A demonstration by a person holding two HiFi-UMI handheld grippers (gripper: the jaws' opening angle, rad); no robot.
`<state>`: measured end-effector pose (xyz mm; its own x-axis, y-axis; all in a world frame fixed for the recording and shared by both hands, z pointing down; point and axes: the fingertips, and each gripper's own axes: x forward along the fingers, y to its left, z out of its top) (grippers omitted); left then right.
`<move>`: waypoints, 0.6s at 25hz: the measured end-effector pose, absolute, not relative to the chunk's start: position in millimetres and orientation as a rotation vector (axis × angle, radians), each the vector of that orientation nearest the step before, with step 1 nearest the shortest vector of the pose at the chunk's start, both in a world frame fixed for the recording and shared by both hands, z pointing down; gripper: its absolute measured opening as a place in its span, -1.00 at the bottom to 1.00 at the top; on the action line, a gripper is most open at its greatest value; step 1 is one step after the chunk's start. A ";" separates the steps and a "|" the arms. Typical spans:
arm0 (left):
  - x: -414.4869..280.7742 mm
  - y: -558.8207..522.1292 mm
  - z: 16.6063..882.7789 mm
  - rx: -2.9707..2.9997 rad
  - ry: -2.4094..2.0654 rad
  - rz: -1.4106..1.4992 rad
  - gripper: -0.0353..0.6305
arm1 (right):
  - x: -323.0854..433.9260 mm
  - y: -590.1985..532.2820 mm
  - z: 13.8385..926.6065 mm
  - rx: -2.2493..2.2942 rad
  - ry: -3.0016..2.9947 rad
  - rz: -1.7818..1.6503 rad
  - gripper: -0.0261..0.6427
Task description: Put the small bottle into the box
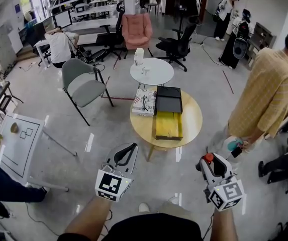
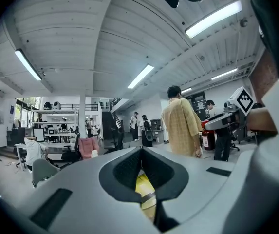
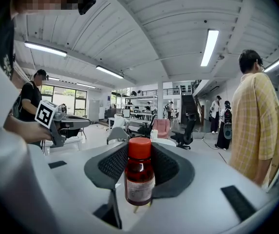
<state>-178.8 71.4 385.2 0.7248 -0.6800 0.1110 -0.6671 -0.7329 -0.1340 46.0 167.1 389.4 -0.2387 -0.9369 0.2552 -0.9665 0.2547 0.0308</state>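
Observation:
The small bottle (image 3: 139, 177), dark red with a red cap and a white label, stands upright between the pads of my right gripper (image 3: 140, 150), which is shut on it. In the head view that gripper (image 1: 205, 160) is at the lower right with the bottle's cap (image 1: 208, 157) showing. The box (image 1: 168, 133) lies open on the round wooden table (image 1: 191, 119); its inside is yellow and its black lid is folded back. My left gripper (image 1: 132, 147) is at the lower left, short of the table, its jaw tips together and holding nothing. Between its jaws (image 2: 141, 152) the yellow box (image 2: 144, 186) shows.
A patterned book (image 1: 144, 102) lies left of the box. A person in a yellow shirt (image 1: 267, 97) stands right of the table. A small white round table (image 1: 152, 72) and a grey chair (image 1: 83, 84) stand beyond. A white board (image 1: 18, 142) is at the left.

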 end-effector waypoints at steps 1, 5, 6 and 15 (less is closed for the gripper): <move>-176.9 69.7 387.0 -2.844 1.108 -0.238 -0.84 | 47.4 164.7 389.9 1.781 -2.306 0.196 -0.46; -175.1 59.1 385.9 -2.858 1.137 -0.183 -0.84 | 55.3 153.8 393.9 1.798 -2.320 0.184 -0.46; -173.7 55.4 384.2 -2.848 1.145 -0.175 -0.84 | 58.7 149.8 394.6 1.803 -2.323 0.182 -0.46; -149.9 20.0 390.9 -2.824 1.204 -0.218 -0.84 | 75.6 97.9 398.2 1.740 -2.393 0.190 -0.46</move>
<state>-149.9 20.0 390.9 0.6842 -0.7217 0.1046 -0.7127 -0.6922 -0.1138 75.6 97.9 398.2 -0.3011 -0.9287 0.2164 -0.9512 0.3085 0.0008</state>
